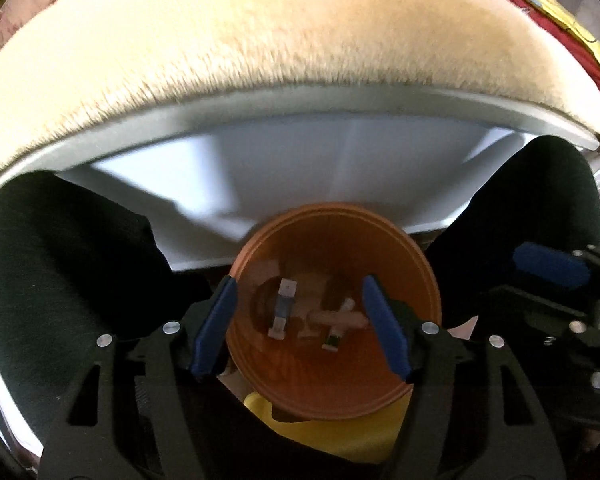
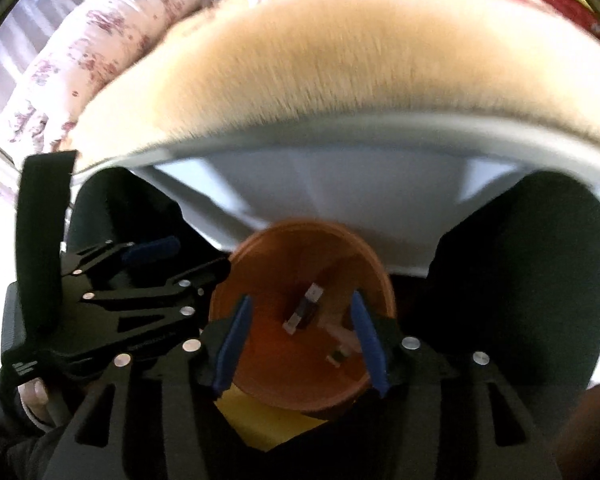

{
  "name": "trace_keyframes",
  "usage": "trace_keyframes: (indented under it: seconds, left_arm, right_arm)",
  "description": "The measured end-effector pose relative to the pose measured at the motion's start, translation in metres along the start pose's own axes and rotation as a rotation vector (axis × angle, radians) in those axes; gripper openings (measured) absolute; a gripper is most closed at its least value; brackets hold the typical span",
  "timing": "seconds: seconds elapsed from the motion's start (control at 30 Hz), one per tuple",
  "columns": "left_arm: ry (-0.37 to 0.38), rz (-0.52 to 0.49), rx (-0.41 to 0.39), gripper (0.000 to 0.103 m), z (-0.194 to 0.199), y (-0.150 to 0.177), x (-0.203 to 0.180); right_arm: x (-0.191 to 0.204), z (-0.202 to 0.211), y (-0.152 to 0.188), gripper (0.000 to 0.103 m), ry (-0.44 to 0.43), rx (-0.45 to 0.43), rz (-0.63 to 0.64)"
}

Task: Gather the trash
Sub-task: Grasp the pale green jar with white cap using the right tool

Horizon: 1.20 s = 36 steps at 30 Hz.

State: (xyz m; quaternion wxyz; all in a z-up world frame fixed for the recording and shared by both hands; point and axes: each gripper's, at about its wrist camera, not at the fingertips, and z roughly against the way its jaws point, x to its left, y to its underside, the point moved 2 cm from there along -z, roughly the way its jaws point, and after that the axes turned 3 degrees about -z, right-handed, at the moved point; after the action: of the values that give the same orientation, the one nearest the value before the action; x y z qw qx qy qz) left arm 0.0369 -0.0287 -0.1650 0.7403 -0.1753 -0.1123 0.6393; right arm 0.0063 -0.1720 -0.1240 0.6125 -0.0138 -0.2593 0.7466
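Observation:
An orange round bin stands low in both wrist views, between a person's two dark-trousered knees. Several small scraps lie on its bottom: a white and blue wrapper, a pale stick and a small dark piece. My left gripper hovers over the bin's mouth, open, with nothing between its blue pads. My right gripper hangs over the same bin, also open and empty. Each view shows the other gripper at its side, with only one blue pad visible.
A white plastic seat edge with a cream furry cushion fills the space beyond the bin. Dark knees flank the bin. Something yellow lies under it. Floral bedding is far left, red cloth far right.

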Motion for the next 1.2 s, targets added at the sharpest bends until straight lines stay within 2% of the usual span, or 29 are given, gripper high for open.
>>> trace_keyframes:
  seconds: [0.13, 0.2, 0.27, 0.33, 0.43, 0.53, 0.63, 0.7, 0.87, 0.93, 1.2]
  left_arm:
    - [-0.027, -0.024, -0.071, 0.065, 0.03, -0.003, -0.002]
    - [-0.043, -0.054, -0.141, 0.067, 0.057, -0.008, -0.004]
    - [-0.061, -0.083, -0.223, 0.077, 0.085, -0.016, -0.006]
    - [-0.058, -0.103, -0.288, 0.078, 0.108, -0.029, -0.006]
    - [-0.054, -0.095, -0.345, 0.082, 0.123, -0.047, -0.004]
    - [-0.05, -0.066, -0.369, 0.083, 0.121, -0.061, 0.002]
    - [-0.044, -0.034, -0.355, 0.083, 0.119, -0.069, 0.01]
    - [-0.019, -0.015, -0.336, 0.083, 0.114, -0.071, 0.016]
    - [0.018, -0.002, -0.312, 0.083, 0.102, -0.07, 0.019]
    - [0.041, 0.004, -0.307, 0.083, 0.099, -0.07, 0.02]
    - [0.078, 0.029, -0.318, 0.083, 0.101, -0.068, 0.028]
  right_arm:
    - [0.008, 0.039, -0.012, 0.052, -0.033, -0.07, 0.031]
    - [0.01, 0.057, -0.028, 0.058, -0.058, -0.101, 0.044]
    - [0.005, 0.076, -0.055, 0.069, -0.069, -0.14, 0.036]
    - [-0.005, 0.086, -0.096, 0.069, -0.066, -0.171, 0.025]
    - [-0.027, 0.077, -0.162, 0.069, -0.035, -0.186, -0.034]
    - [-0.059, 0.052, -0.221, 0.069, -0.065, -0.131, -0.184]
    - [-0.094, 0.016, -0.261, 0.068, -0.142, -0.022, -0.391]
    - [-0.107, -0.001, -0.277, 0.068, -0.166, 0.035, -0.486]
    - [-0.106, -0.024, -0.302, 0.067, -0.076, 0.117, -0.509]
    - [-0.103, -0.029, -0.309, 0.067, -0.064, 0.144, -0.51]
    - [-0.093, -0.066, -0.329, 0.061, 0.117, 0.249, -0.485]
